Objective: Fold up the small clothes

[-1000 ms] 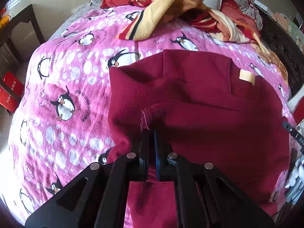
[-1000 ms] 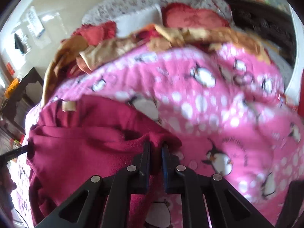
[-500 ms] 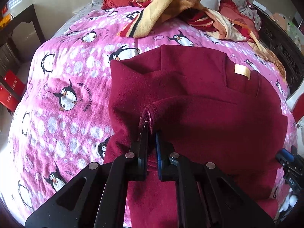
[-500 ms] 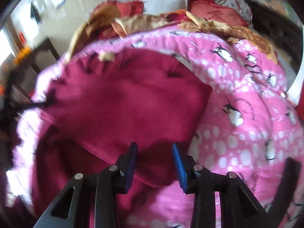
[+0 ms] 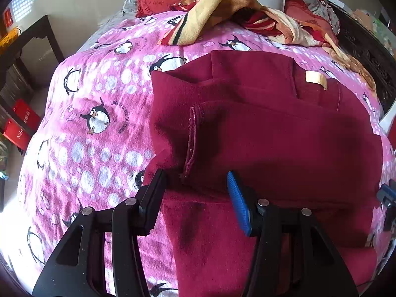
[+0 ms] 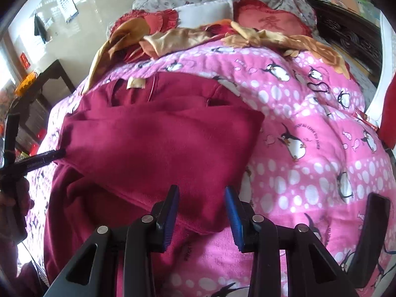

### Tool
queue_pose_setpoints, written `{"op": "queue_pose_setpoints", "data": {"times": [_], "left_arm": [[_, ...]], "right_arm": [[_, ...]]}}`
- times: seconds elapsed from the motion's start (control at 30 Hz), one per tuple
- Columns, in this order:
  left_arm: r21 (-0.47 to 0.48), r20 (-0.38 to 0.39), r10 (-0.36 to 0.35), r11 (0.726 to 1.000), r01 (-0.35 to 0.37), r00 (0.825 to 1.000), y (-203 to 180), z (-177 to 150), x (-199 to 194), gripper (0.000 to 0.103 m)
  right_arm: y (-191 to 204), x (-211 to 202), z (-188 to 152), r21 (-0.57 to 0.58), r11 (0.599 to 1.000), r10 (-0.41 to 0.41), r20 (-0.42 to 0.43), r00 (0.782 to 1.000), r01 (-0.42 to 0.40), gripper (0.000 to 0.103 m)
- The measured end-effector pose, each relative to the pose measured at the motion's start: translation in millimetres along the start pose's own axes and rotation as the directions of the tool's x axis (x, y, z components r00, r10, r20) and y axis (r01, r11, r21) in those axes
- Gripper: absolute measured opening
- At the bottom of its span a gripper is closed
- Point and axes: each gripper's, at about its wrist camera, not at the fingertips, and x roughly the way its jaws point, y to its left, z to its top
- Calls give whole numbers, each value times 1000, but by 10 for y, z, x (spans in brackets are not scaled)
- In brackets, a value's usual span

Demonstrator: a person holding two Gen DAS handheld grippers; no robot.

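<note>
**A:** ok so where's everything at? Looking at the left wrist view, the left gripper (image 5: 198, 193) is angled steeply down at the bed, jaws opening, black finger on the left and blue pad (image 5: 238, 203) on the right. Nothing pinched. The stitched hem edge (image 5: 191, 138) of the maroon fleece garment (image 5: 272, 133) sits in the gap just past the tips, but the pads aren't pressing it.

**B:** yeah, let go on that side. Right gripper (image 6: 201, 206) is the same deal: tipped down, jaws parted, both blue pads clear of the cloth. The near edge of the folded fleece (image 6: 160, 146) lies under and between them, loose.

**A:** and the garment itself?

**B:** Flat on the pink penguin blanket (image 5: 99, 94), a top layer folded over the lower one, with a tan label (image 5: 315, 80) showing at the far right by the neckline. In the right view the label (image 6: 136, 83) is on the far left.

**A:** I can see the left gripper's finger (image 6: 37, 163) in the right wrist view, at the garment's left edge, and a hand (image 6: 14, 198) wrapped round its handle at the far left.

**B:** yep. A heap of yellow and red clothes (image 5: 222, 12) is piled at the far end of the bed, well apart from the fleece, with red cushions (image 6: 269, 21) behind.
</note>
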Motion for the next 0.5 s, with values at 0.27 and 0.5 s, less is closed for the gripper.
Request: {"op": "queue_pose_setpoints", "data": {"times": [0.27, 0.5], "left_arm": [[6, -8, 15, 1000, -15, 1000, -36, -15, 47, 51], [4, -14, -2, 1000, 2, 1000, -7, -96, -95, 51]], "right_arm": [[-112, 311, -96, 52, 999, -11, -86, 996, 15, 44], [-199, 63, -177, 123, 991, 52, -52, 997, -46, 44]]}}
